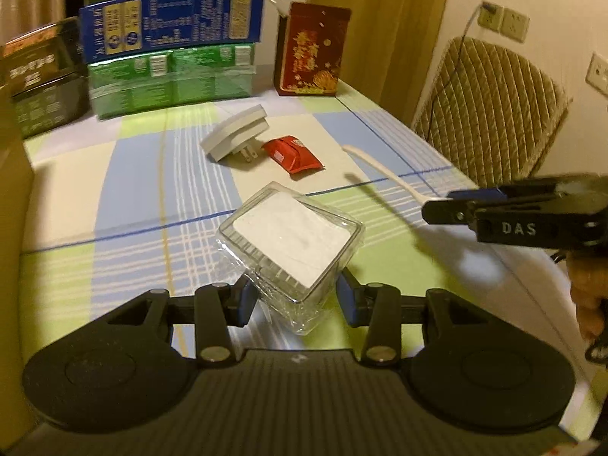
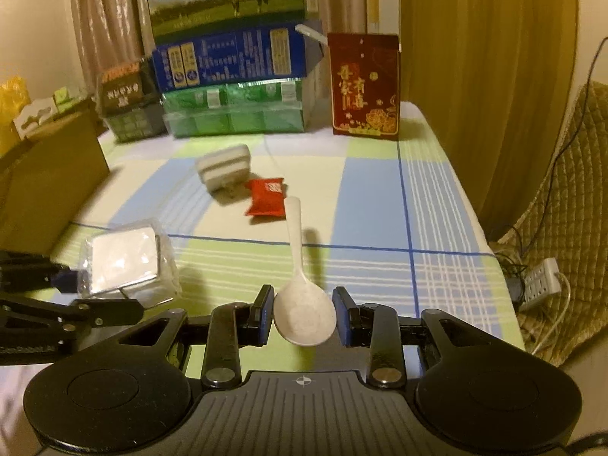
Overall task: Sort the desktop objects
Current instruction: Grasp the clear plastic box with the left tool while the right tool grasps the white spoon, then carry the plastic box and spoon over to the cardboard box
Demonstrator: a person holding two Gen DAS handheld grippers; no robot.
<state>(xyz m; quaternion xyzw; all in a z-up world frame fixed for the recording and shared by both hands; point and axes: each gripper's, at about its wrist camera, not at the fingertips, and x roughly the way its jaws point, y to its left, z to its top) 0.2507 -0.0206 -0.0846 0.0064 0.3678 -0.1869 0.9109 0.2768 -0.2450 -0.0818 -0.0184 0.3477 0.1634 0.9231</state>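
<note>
I had both grippers down over the checked tablecloth point(image 2: 380, 205) at once: my right gripper point(image 2: 304, 317) straddled the bowl of the white spoon point(image 2: 300, 296), its blue pads close on either side but, as far as I could judge, not quite clamped, while my left gripper point(image 1: 294, 300) stood spread around the near corner of the clear plastic box point(image 1: 290, 245), neither pad plainly pressing it. To do this step well I judged the right jaws should close squarely across the bowl's widest part, gently, since a smooth rounded spoon could squirt out forward; the thin crinkly box called for a light squeeze on its side walls, not the corner. The spoon lay flat near the table's front edge, bowl toward me, its long axis running away with the handle tip just beside the red sachet point(image 2: 266, 201). The box sat turned corner-on to my left gripper. Beyond lay the white plug adapter point(image 1: 237, 135), then stacked cartons point(image 1: 171, 53) and a red carton point(image 1: 311, 51) at the back.
</note>
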